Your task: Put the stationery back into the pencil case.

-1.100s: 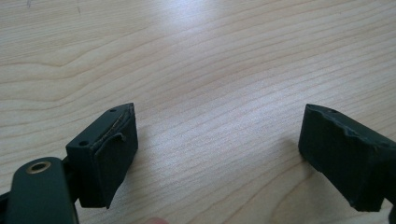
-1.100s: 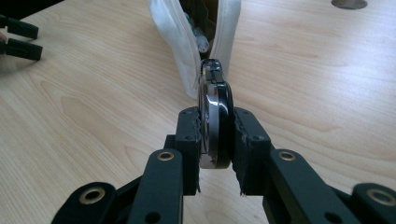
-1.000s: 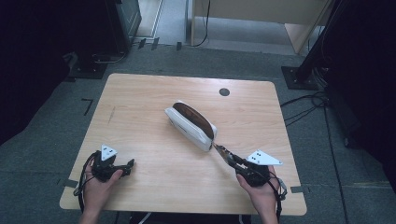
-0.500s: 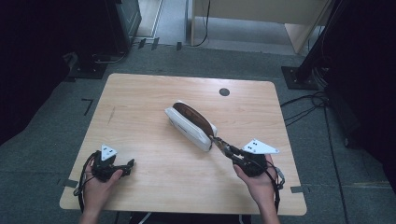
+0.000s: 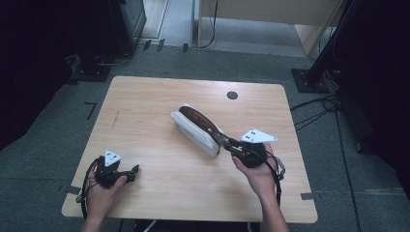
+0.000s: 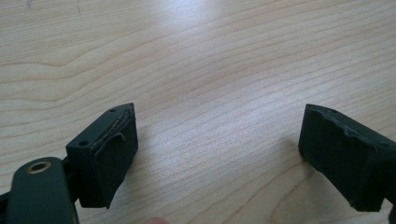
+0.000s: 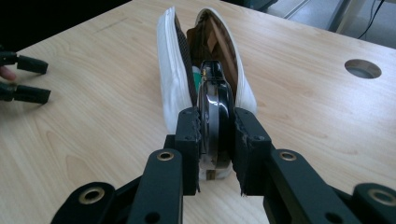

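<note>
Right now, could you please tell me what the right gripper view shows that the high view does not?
Right gripper view: the right gripper shut on a round black disc at the open mouth of the white pouch. High view: the left hand and right hand, the whole table and grey floor. Shared: the white pouch, the left gripper and the table's round hole.

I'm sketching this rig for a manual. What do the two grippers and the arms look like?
Both the left gripper and the right gripper are black, each topped by a grey three-cornered plate with dark dots and trailing a black cable. The jaws are blocky, with worn black pads and brass-ringed pivot holes. The forearms are bare, with no sleeves.
</note>
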`<state>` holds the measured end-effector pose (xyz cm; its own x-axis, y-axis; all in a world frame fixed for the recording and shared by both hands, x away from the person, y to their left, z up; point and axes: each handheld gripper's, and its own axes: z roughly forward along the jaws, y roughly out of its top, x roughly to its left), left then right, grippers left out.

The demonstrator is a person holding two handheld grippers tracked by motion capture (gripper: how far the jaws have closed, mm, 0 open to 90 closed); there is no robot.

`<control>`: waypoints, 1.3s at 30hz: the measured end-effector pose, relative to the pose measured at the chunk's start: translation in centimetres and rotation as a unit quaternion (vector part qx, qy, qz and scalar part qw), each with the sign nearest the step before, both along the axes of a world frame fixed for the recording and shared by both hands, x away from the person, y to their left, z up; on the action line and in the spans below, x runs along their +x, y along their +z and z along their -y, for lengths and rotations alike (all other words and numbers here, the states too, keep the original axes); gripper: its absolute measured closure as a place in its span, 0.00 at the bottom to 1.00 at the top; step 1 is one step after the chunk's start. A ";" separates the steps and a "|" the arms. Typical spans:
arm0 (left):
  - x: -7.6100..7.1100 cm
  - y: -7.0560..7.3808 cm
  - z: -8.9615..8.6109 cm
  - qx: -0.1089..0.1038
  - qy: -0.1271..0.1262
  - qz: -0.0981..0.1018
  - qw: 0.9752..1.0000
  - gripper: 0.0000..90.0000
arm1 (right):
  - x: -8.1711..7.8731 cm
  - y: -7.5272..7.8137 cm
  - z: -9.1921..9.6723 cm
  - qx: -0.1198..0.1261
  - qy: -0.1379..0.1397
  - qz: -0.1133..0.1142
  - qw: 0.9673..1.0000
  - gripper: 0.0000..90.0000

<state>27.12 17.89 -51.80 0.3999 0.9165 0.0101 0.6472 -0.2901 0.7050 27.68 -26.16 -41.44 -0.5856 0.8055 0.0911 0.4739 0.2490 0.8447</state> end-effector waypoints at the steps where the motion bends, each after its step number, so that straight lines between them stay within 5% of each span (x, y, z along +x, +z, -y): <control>1: 0.0 0.0 0.0 0.000 0.000 0.000 1.000 0.13 | 0.3 0.1 -0.2 0.000 0.000 0.000 1.000 0.82; 16: 0.0 0.0 0.0 0.000 0.000 0.000 1.000 0.13 | 3.9 1.7 -1.8 -0.011 -0.003 -0.003 1.000 0.82; 39: 0.0 0.0 0.0 0.001 -0.001 0.000 1.000 0.13 | 7.9 1.4 -5.5 -0.016 0.013 -0.013 1.000 0.82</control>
